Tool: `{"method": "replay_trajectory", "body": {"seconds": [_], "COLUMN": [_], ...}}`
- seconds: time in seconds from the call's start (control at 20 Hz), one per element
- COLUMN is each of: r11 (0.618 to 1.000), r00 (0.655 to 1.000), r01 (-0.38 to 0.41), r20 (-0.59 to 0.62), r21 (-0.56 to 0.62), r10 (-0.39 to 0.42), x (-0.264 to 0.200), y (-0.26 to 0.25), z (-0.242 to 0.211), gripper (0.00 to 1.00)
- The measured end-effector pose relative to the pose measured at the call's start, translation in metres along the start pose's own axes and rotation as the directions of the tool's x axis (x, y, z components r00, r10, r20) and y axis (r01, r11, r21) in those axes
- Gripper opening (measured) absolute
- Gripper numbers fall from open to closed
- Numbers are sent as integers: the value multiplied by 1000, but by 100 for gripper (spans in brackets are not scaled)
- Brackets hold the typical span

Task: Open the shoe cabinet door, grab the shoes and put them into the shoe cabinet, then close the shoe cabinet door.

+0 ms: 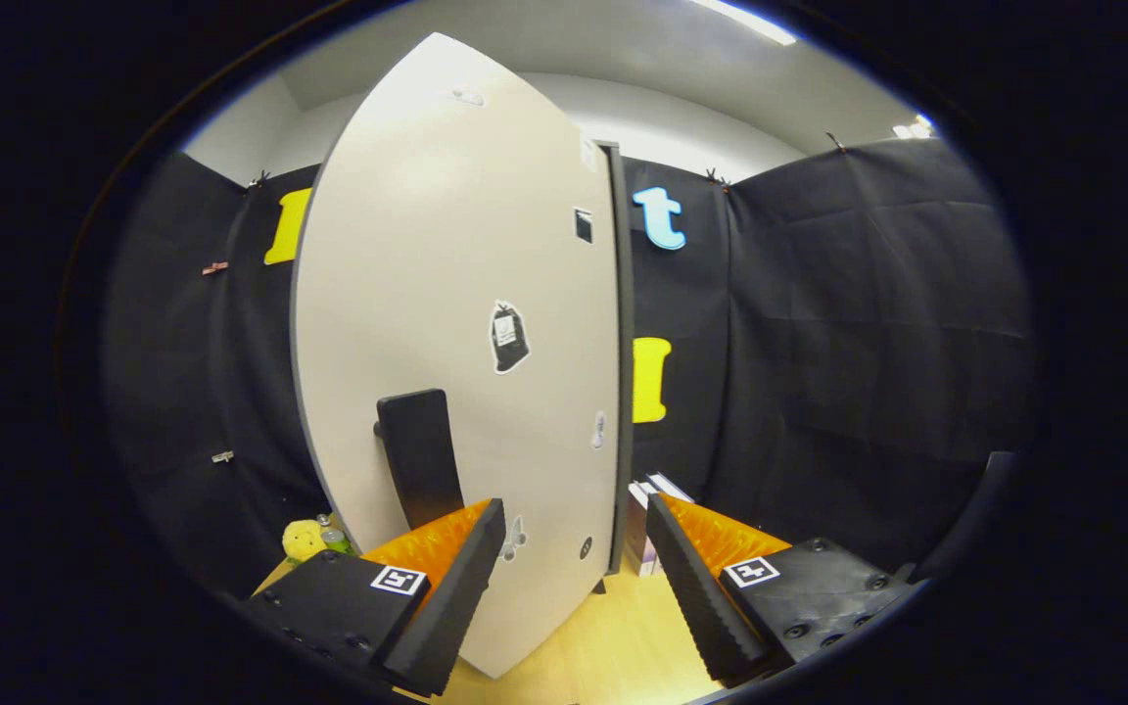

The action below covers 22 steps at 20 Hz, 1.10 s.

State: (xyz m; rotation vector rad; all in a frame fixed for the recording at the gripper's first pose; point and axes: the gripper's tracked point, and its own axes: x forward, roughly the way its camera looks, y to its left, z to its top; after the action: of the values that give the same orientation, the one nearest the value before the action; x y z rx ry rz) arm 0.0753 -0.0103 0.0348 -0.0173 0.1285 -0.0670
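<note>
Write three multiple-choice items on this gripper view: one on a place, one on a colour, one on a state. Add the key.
1. Where is the black handle on the cabinet door?
A. just beyond the left finger
B. at the door's top edge
C. between the fingers

2. What colour is the door's face?
A. red
B. off-white
C. green

3. How do the gripper fingers stand?
A. shut on the handle
B. spread apart, holding nothing
C. shut on a shoe

Key: 1 A, the handle rises right behind the left finger. 2 B, the panel is pale. 3 B, door and floor show in the gap.
</note>
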Motion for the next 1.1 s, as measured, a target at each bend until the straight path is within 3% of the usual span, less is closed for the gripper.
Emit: {"method": "replay_trajectory", "body": {"seconds": [0.3, 0.55, 0.75, 1.1], "r11": [979, 948, 945, 965], "r00": [981, 948, 944, 965], "r01": [-192, -313, -326, -263], "r20": [15, 40, 49, -12], "r21": [-63, -57, -19, 25], "r10": [193, 315, 326, 263], "x": [30, 32, 40, 50], "y": [92, 113, 89, 38], "z": [10, 14, 13, -8], "gripper": [98, 98, 98, 98]}}
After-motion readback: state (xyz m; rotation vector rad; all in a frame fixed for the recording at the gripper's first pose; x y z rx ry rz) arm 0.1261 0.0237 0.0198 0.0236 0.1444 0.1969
